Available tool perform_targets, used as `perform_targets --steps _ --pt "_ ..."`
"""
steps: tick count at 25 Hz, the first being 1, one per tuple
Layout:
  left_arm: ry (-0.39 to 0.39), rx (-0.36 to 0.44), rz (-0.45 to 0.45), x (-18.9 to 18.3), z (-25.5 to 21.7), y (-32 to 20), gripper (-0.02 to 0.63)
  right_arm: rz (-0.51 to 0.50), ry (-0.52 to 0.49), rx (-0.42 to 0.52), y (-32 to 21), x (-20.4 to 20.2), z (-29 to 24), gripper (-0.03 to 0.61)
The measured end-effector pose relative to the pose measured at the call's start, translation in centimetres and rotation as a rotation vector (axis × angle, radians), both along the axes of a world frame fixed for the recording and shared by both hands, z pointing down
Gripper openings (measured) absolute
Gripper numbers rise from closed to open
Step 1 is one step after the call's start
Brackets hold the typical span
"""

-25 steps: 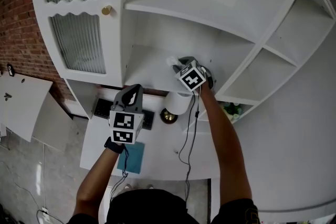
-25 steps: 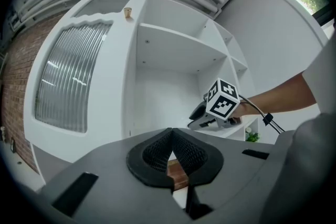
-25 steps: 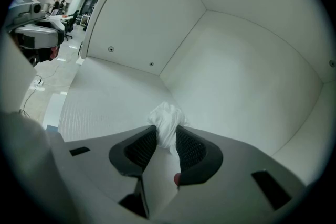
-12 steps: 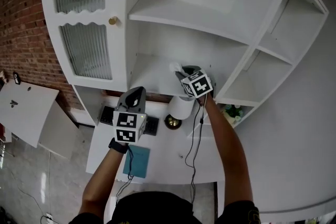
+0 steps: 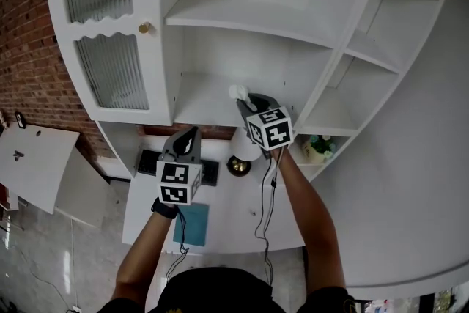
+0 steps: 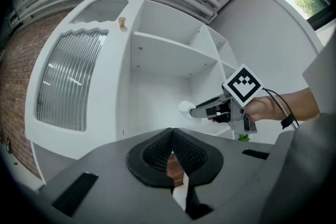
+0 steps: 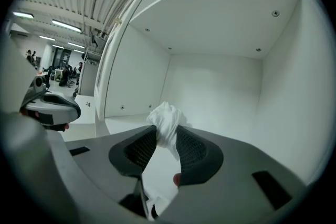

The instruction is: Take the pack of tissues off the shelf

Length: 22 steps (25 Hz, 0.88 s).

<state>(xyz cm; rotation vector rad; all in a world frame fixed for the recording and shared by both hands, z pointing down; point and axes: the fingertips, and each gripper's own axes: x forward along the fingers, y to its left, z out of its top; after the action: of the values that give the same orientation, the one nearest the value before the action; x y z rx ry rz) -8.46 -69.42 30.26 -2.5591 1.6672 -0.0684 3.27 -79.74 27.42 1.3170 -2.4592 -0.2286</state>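
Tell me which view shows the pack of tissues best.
Right gripper view: the pack of tissues sits close at centre, pinched in the jaws of the right gripper. Head view shows only a small white bit past that gripper; left gripper view, a distant white blob.

White shelving unit (image 5: 242, 15), ribbed-glass cabinet door (image 5: 110, 73), red brick wall (image 5: 22, 48), pale tiled floor (image 5: 37, 260)
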Motion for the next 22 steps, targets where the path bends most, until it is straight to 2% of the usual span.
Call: perform_targets --steps 3,22 --pt "-0.013 -0.009 0.008 -0.1 1.1 0.4 0.011 0.029 -0.024 0.026 1.2 0.2 0.1 0.123" --pt "0.054 -0.001 0.008 -1.1 3.7 4.0 0.011 0.101 -0.222 0.154 10.8 0.0 1.1 0.124"
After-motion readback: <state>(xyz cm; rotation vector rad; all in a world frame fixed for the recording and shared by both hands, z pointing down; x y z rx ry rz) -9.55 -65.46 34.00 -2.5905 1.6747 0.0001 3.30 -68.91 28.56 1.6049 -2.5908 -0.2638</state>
